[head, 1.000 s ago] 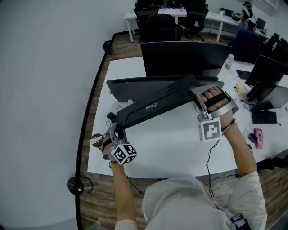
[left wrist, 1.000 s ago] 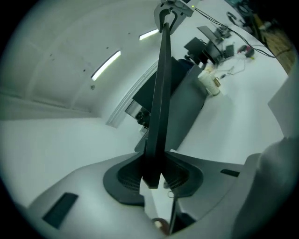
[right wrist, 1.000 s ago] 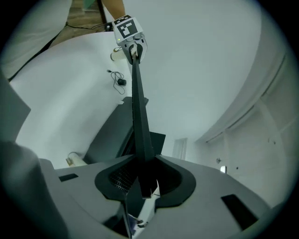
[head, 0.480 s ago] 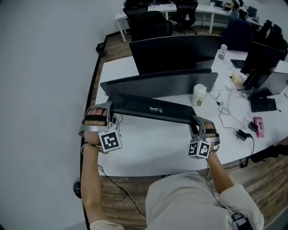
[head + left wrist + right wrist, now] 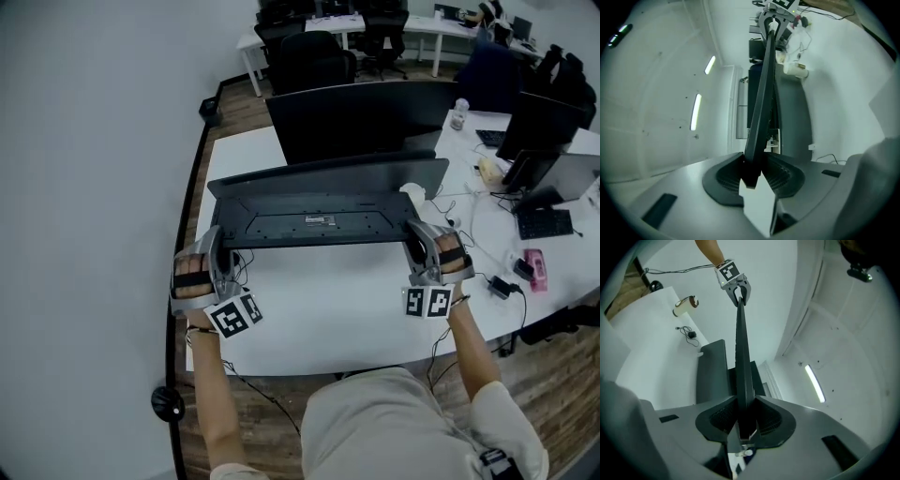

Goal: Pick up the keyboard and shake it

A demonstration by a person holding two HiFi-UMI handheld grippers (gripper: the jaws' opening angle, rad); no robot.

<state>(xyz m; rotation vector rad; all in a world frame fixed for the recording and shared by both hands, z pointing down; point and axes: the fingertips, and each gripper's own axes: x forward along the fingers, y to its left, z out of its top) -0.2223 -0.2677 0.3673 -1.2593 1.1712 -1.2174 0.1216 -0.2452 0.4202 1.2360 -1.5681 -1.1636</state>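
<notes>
The black keyboard [image 5: 319, 223] is held level in the air above the white desk [image 5: 319, 314], its underside with a label turned up toward me. My left gripper [image 5: 225, 248] clamps its left end and my right gripper [image 5: 413, 246] its right end. In the left gripper view the keyboard [image 5: 761, 93] runs edge-on from my left gripper [image 5: 752, 171] to the far right gripper [image 5: 774, 18]; the left jaws are opening slightly, the keyboard's end still pressed between them. In the right gripper view my right gripper [image 5: 743, 420] grips the keyboard [image 5: 742, 362], with the left gripper [image 5: 739, 291] at its other end.
A wide dark monitor [image 5: 328, 173] stands just behind the keyboard, a second monitor [image 5: 366, 117] behind that. A paper cup [image 5: 413, 193] and cables [image 5: 478, 234] lie at the right. More monitors [image 5: 544, 141] and a pink item [image 5: 536, 262] sit further right.
A second ago the keyboard slanted, right end high and left end low. It has swung level, and its underside has turned up toward me. Both grippers kept hold of its ends.
</notes>
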